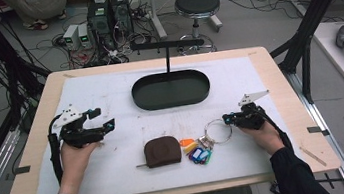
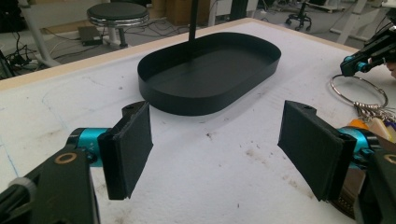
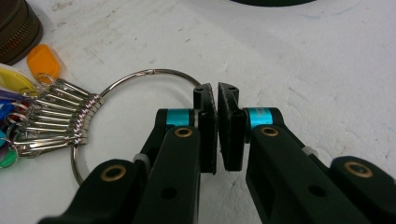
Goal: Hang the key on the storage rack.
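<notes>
A large metal key ring (image 1: 220, 131) lies on the white mat, with several keys and coloured tags (image 1: 198, 154) bunched at its left. My right gripper (image 1: 227, 118) rests at the ring's right side. In the right gripper view its jaws (image 3: 217, 95) are pressed together over the ring's wire (image 3: 140, 74), which vanishes behind them. A brown zip pouch (image 1: 162, 151) sits just left of the tags. My left gripper (image 1: 105, 118) is held at the mat's left, jaws wide apart (image 2: 217, 140) with nothing between them. It faces the black oval tray (image 2: 196, 100).
The black oval tray (image 1: 173, 103) stands at the mat's far middle, with a thin black T-shaped post (image 1: 167, 57) rising from its back. Bare mat lies between the tray and the pouch. Beyond the table are a stool (image 1: 196, 4) and cables on the floor.
</notes>
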A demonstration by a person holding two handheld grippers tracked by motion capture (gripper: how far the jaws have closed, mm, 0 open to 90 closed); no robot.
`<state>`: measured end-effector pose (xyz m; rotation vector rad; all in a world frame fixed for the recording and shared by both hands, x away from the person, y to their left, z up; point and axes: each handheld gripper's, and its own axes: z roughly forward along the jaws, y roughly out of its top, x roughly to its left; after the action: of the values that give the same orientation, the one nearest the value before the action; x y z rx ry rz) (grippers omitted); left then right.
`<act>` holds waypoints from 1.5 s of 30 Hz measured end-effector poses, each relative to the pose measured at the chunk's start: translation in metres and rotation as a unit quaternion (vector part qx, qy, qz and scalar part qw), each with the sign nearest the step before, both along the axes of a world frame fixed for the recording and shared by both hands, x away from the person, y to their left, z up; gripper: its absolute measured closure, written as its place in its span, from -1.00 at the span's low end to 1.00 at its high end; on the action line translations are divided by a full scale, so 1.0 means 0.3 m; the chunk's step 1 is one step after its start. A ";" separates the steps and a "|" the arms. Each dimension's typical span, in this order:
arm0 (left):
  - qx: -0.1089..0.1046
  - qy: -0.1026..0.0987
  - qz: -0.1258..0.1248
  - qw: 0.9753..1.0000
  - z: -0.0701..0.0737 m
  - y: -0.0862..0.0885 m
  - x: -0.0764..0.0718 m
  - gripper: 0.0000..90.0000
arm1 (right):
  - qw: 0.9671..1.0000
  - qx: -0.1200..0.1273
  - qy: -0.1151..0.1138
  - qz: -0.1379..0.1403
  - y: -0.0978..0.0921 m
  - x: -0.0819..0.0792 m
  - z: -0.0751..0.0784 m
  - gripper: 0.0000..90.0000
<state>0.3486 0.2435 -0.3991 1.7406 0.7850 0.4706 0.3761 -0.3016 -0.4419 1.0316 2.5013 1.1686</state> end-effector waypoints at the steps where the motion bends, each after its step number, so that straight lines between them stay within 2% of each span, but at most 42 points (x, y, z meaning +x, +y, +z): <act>1: -0.009 -0.005 0.001 1.000 0.002 0.000 0.001 -0.43 | 1.000 0.003 0.000 -0.003 0.000 -0.001 0.002 0.95; 2: -0.027 -0.004 0.001 1.000 0.003 0.002 0.004 -0.43 | 1.000 0.027 0.006 -0.007 0.001 -0.005 0.013 0.95; 3: -0.042 -0.002 0.000 0.999 0.005 0.002 0.008 -0.43 | 1.000 0.027 0.006 -0.007 0.001 -0.005 0.013 0.95; 4: -0.034 -0.008 0.005 0.999 0.014 0.000 0.013 -0.43 | 1.000 0.026 -0.006 -0.007 0.011 -0.015 0.027 0.95; 8: -0.046 -0.011 0.004 0.999 0.018 -0.005 0.014 -0.43 | 0.999 0.034 -0.005 -0.009 0.015 -0.016 0.034 0.95; 9: -0.043 -0.012 0.004 0.999 0.018 -0.006 0.014 -0.43 | 0.999 0.033 -0.003 -0.009 0.015 -0.017 0.034 0.95; 10: -0.040 -0.013 0.005 0.999 0.018 -0.008 0.014 -0.43 | 0.999 0.045 -0.002 -0.007 0.006 -0.018 0.039 0.95; 13: -0.033 -0.010 0.002 0.999 0.017 -0.008 0.011 -0.43 | 0.998 0.054 -0.003 -0.008 -0.001 -0.021 0.045 0.95; 17: -0.036 -0.016 0.003 0.999 0.021 -0.006 0.002 -0.43 | 0.997 0.073 -0.005 -0.006 -0.003 -0.030 0.056 0.95; 21: -0.037 -0.019 0.004 0.999 0.024 -0.005 -0.001 -0.43 | 0.995 0.102 -0.004 0.001 0.000 -0.038 0.069 0.94; 26: -0.036 -0.021 0.006 0.999 0.021 -0.003 0.001 -0.43 | 0.992 0.123 -0.009 0.015 0.014 -0.055 0.088 0.94; 36: -0.032 -0.028 0.003 0.999 0.025 0.001 -0.001 -0.43 | 0.990 0.130 -0.026 0.039 0.047 -0.087 0.107 0.94; 40: -0.030 -0.027 0.001 0.999 0.025 -0.002 -0.001 -0.43 | 0.992 0.114 -0.027 0.054 0.077 -0.096 0.104 0.84; 45: -0.023 -0.027 -0.002 0.999 0.024 -0.005 -0.001 -0.43 | 0.992 0.107 -0.025 0.064 0.095 -0.099 0.099 0.80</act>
<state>0.3483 0.2418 -0.3918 1.6790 0.7491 0.4906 0.3465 -0.2732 -0.4121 0.8867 2.4770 1.5075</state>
